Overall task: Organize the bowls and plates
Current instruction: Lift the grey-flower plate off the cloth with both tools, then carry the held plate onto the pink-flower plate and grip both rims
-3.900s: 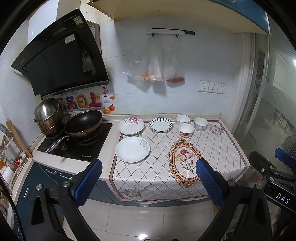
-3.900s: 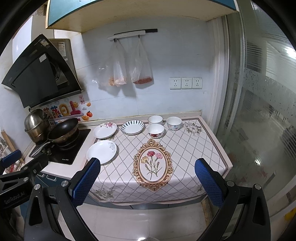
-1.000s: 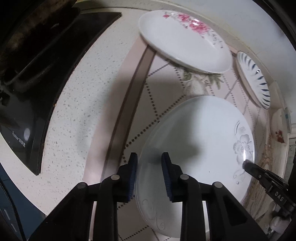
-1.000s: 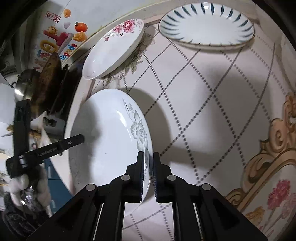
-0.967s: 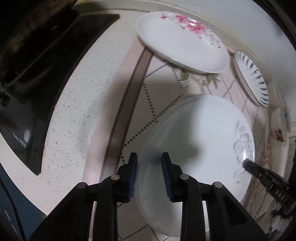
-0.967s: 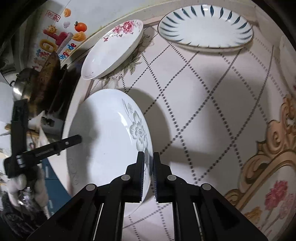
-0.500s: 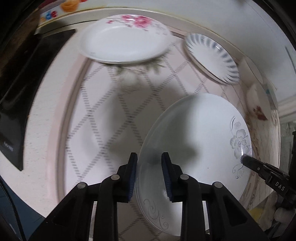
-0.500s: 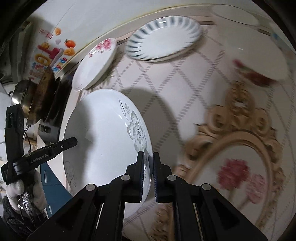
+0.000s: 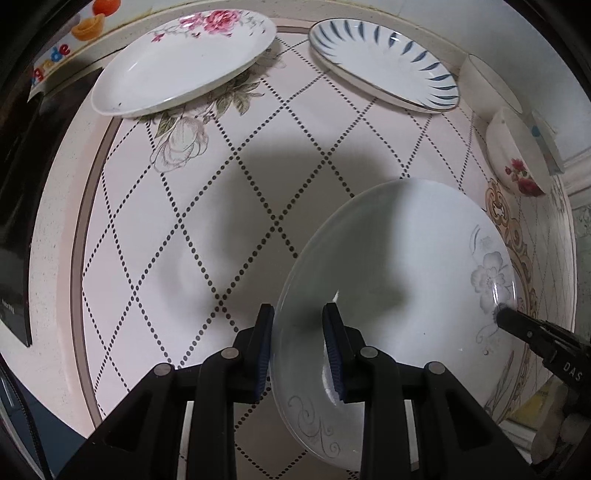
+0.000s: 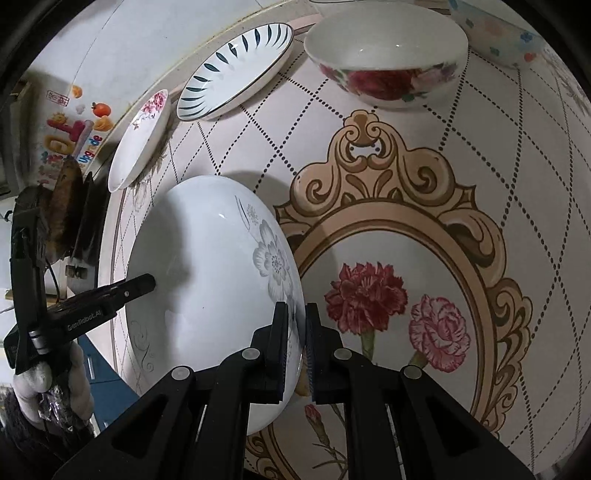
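Observation:
A white plate with a grey flower [image 9: 399, 266] [image 10: 207, 280] is held above the patterned tablecloth by both grippers. My left gripper [image 9: 298, 314] is shut on its near-left rim. My right gripper [image 10: 296, 310] is shut on the opposite rim by the flower. A pink-flowered plate [image 9: 184, 62] [image 10: 138, 138] and a blue-striped plate [image 9: 380, 59] [image 10: 236, 70] lie at the back. A rose-patterned bowl [image 9: 513, 158] [image 10: 384, 62] stands to the right of them. A plain white bowl [image 9: 487, 85] stands behind it, and a bowl with blue and pink dots [image 10: 495, 26] stands further right.
The tablecloth [image 9: 184, 229] covers the counter; its framed carnation picture [image 10: 399, 295] lies under my right gripper. A black hob [image 9: 14, 184] with a pan [image 10: 62, 206] is on the left. The tiled wall runs behind the dishes.
Both grippers have carried the white plate to the right, from near the hob edge to beside the carnation picture. The rose bowl is now closer. Both grips are unchanged.

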`<act>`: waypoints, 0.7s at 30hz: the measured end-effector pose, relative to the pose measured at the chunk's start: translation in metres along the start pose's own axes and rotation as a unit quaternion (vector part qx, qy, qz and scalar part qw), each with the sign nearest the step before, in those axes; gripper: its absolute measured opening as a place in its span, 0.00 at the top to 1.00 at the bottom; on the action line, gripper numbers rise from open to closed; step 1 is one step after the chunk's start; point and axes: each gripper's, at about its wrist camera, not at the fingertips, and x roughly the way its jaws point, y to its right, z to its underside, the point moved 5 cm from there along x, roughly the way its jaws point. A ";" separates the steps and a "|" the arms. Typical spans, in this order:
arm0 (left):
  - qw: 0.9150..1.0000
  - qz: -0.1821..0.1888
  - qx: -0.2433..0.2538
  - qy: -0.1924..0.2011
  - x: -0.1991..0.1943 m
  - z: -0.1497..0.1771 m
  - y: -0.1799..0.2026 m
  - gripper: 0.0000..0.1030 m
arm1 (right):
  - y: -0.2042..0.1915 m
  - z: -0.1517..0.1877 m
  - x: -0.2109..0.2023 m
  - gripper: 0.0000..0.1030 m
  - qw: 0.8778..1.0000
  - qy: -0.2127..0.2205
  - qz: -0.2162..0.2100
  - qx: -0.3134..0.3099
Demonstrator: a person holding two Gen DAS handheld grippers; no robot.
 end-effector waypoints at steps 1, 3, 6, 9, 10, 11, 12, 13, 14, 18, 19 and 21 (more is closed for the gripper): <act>1.000 -0.003 0.000 0.001 0.000 0.000 0.000 0.76 | 0.000 0.000 0.000 0.89 1.000 0.000 -0.001 -0.002; 1.000 -0.007 -0.003 0.003 0.001 0.000 0.000 0.75 | -0.002 0.001 -0.001 0.90 1.000 -0.002 0.002 -0.010; 1.000 -0.006 -0.022 -0.003 -0.002 -0.004 0.006 0.76 | -0.002 0.001 -0.001 0.89 1.000 -0.025 0.004 -0.010; 0.997 0.028 -0.063 0.028 -0.038 -0.010 -0.001 0.75 | -0.001 -0.007 -0.020 0.83 0.999 -0.045 -0.007 0.027; 0.996 0.038 -0.075 0.037 -0.050 -0.017 -0.005 0.72 | -0.003 -0.013 -0.032 0.74 0.999 -0.033 -0.014 0.033; 0.994 0.051 -0.087 0.048 -0.062 -0.026 -0.010 0.68 | -0.007 -0.017 -0.040 0.66 0.999 -0.024 -0.021 0.036; 0.991 0.062 -0.100 0.058 -0.072 -0.037 -0.018 0.57 | -0.014 -0.027 -0.051 0.50 0.998 -0.009 -0.034 0.043; 0.989 0.070 -0.112 0.066 -0.078 -0.047 -0.027 0.47 | -0.025 -0.039 -0.059 0.40 0.997 0.004 -0.052 0.050; 0.987 0.075 -0.124 0.076 -0.083 -0.060 -0.037 0.44 | -0.034 -0.048 -0.061 0.38 0.996 0.007 -0.067 0.051; 0.980 0.039 -0.163 0.108 -0.085 -0.118 -0.100 0.43 | -0.106 -0.120 -0.040 0.37 0.994 0.021 -0.110 0.005; 0.978 0.029 -0.173 0.113 -0.082 -0.129 -0.117 0.43 | -0.120 -0.137 -0.032 0.37 0.993 0.032 -0.110 -0.008; 0.975 0.007 -0.188 0.116 -0.070 -0.152 -0.148 0.43 | -0.153 -0.179 -0.007 0.37 0.994 0.045 -0.099 -0.028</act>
